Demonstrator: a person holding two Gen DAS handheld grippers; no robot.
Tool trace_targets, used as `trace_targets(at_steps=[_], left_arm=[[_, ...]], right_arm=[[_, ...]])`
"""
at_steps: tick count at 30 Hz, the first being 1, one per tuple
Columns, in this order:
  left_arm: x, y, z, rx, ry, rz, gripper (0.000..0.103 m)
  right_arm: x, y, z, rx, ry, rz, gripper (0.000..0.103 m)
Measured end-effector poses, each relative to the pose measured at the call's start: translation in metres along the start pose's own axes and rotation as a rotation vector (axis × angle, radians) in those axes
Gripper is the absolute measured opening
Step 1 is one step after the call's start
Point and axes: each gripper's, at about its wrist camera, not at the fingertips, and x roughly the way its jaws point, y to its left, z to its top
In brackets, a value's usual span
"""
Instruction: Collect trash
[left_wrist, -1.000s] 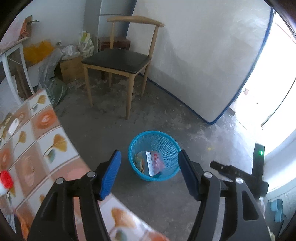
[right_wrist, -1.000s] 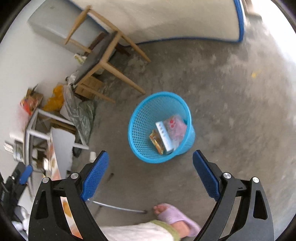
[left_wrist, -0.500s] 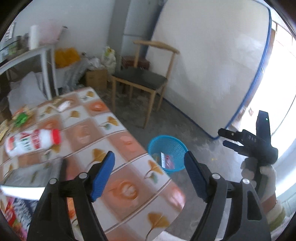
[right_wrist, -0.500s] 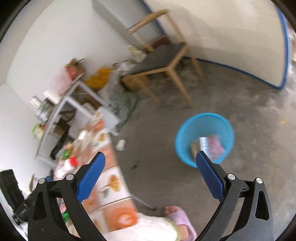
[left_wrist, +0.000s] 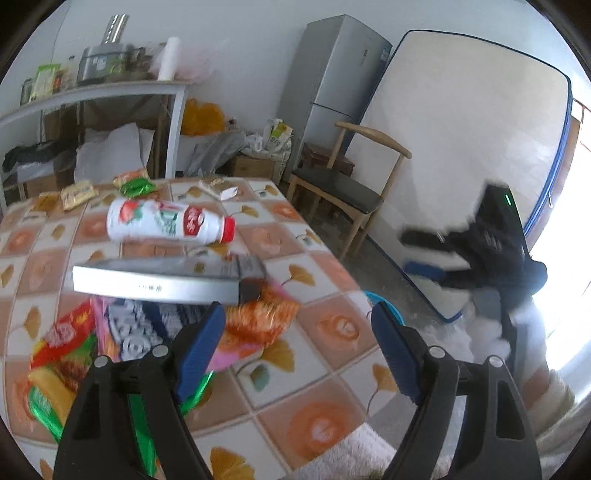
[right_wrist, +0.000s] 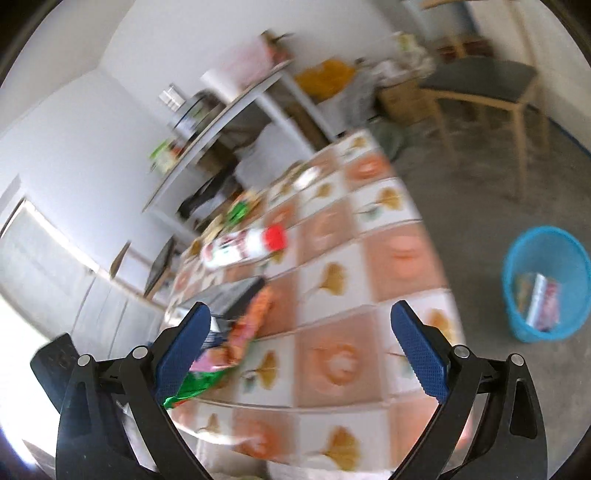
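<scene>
1. In the left wrist view the worktop (left_wrist: 321, 332), covered in a tiled leaf-pattern cloth, fills the lower left of the frame. A white bottle (left_wrist: 166, 221) with a red cap lies on its side at centre left, and a long grey box (left_wrist: 155, 282) lies just below it.
2. Bright snack wrappers (left_wrist: 74, 354) sit piled at the lower left, partly under the box; smaller packets (left_wrist: 79, 192) lie along the far edge of the worktop.
3. Behind the worktop, a white shelf (left_wrist: 110, 92) crosses the upper left, a grey fridge (left_wrist: 332, 85) stands at top centre, a wooden chair (left_wrist: 351, 188) sits at centre right, and a mattress (left_wrist: 461, 147) leans on the wall at upper right.
4. The blue bin (right_wrist: 546, 284) stands on the floor at the right edge of the right wrist view, well apart from the worktop, with a few packets inside. In the left wrist view only a sliver of its rim shows past the worktop's corner.
5. The right wrist view is blurred, so the small items on the worktop are hard to make out there. The wrappers run behind the near finger in both views.
6. The left tongs (left_wrist: 299, 354) are spread wide and empty, hovering over the worktop's near right part, touching nothing.
7. The right tongs (right_wrist: 299, 354) are likewise released and empty above the worktop; they also appear, blurred, at the right of the left wrist view.
</scene>
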Motion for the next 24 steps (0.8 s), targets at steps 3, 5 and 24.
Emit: trace_targets(at_steps=[3, 5, 24], left_arm=[[-0.003, 0.006, -0.015, -0.019, -0.006, -0.009, 0.079], [-0.005, 0.007, -0.025, -0.016, 0.0, -0.015, 0.075], [-0.034, 0.094, -0.056, -0.238, -0.02, 0.119, 0.049]], right_arm=[[0.028, 0.022, 0.012, -0.036, 0.046, 0.01, 0.086], [0.059, 0.036, 0.023, -0.047, 0.112, 0.036, 0.082], [0.161, 0.094, -0.012, -0.103, 0.528, 0.066, 0.076]])
